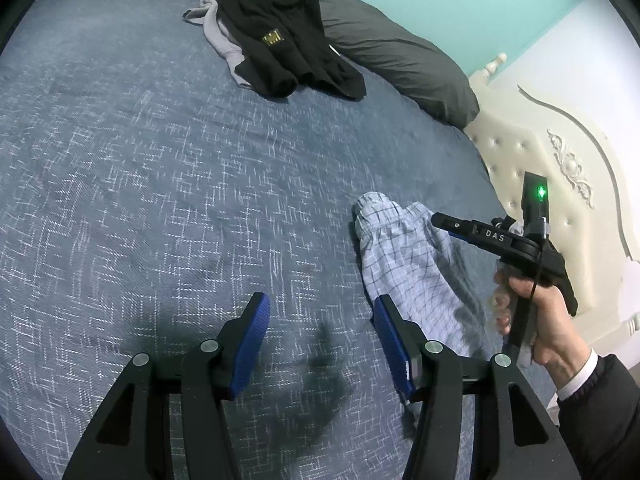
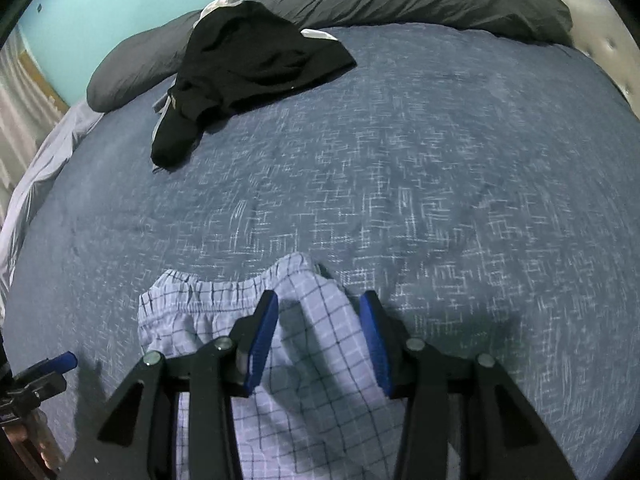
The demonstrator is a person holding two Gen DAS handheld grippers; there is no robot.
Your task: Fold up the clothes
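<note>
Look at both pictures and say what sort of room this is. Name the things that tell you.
Most likely a bedroom. A bed covered by a blue patterned blanket fills both views, dark grey pillows lie along its far edge, and a cream tufted headboard stands against the wall. Loose clothes lie on the bed.

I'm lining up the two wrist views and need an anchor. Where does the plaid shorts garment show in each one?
Left wrist: plaid shorts lie lower right on the blue bedspread, beside the right gripper.
Right wrist: plaid shorts sit bottom centre, partly between the gripper's fingers.
Shared landmark: the black garment near the dark pillows.
</note>
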